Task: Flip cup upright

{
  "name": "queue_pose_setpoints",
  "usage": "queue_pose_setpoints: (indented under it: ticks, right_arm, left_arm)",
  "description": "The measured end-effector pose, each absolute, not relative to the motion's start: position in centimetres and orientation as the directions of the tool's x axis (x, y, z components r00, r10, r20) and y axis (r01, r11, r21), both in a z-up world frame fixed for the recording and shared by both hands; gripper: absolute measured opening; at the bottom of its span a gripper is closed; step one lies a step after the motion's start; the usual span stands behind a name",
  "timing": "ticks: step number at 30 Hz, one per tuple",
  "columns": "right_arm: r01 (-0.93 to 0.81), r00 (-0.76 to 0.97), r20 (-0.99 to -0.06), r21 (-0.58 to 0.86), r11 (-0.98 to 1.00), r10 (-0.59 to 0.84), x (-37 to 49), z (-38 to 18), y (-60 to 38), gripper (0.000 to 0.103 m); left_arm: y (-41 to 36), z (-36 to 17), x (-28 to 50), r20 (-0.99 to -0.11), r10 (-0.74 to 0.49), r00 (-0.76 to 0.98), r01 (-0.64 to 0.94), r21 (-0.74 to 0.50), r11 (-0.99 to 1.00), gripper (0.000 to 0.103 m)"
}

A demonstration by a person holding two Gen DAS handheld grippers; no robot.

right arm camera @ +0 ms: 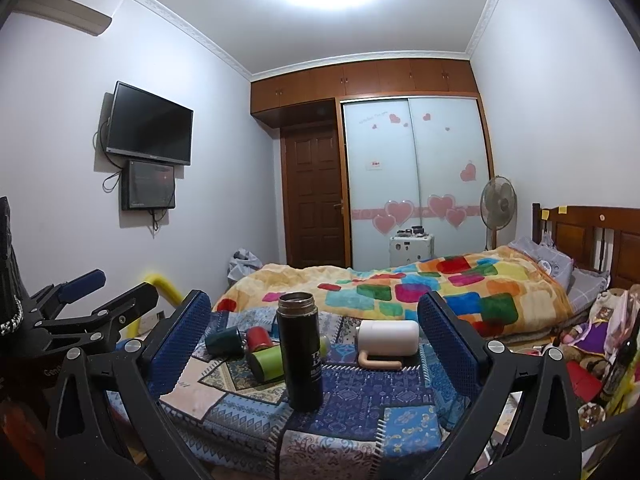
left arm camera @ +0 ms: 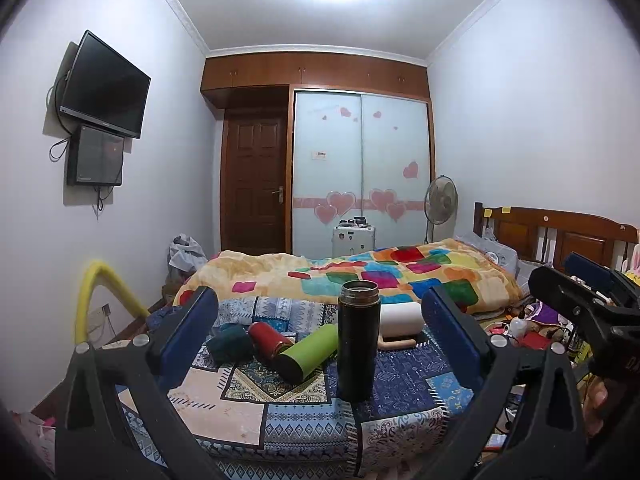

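Black flask upright, mouth open, on patchwork cloth; both grippers empty.

Green cup's far end is hidden behind the flask in the right view; white mug, red cup and dark green cup lie tipped. Left gripper and right gripper are level, jaws wide apart, the flask between the fingers, untouched.

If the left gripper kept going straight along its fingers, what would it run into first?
Most likely the upright black flask, which stands on the patchwork cloth about midway between the open fingers of the left gripper. The green cup lies on its side just left of that line. Depth is uncertain.
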State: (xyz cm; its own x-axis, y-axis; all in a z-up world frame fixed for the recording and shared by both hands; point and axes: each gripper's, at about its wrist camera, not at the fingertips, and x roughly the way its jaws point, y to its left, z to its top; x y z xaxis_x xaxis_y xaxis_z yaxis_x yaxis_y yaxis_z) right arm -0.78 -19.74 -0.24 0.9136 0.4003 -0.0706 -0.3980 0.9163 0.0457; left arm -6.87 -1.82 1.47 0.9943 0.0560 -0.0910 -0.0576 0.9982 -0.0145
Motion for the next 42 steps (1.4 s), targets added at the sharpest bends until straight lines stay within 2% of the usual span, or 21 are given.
queue_pose_setpoints:
  ticks: [42]
  right_arm:
    - [-0.415,0.907,-0.059,0.044,0.909,0.417,-1.03,0.34,-19.48,0.103]
  left_arm:
    - [-2.51,1.03,-6.18,-0.122,0.016,0.992,-0.016,-0.004,1.0,0.103]
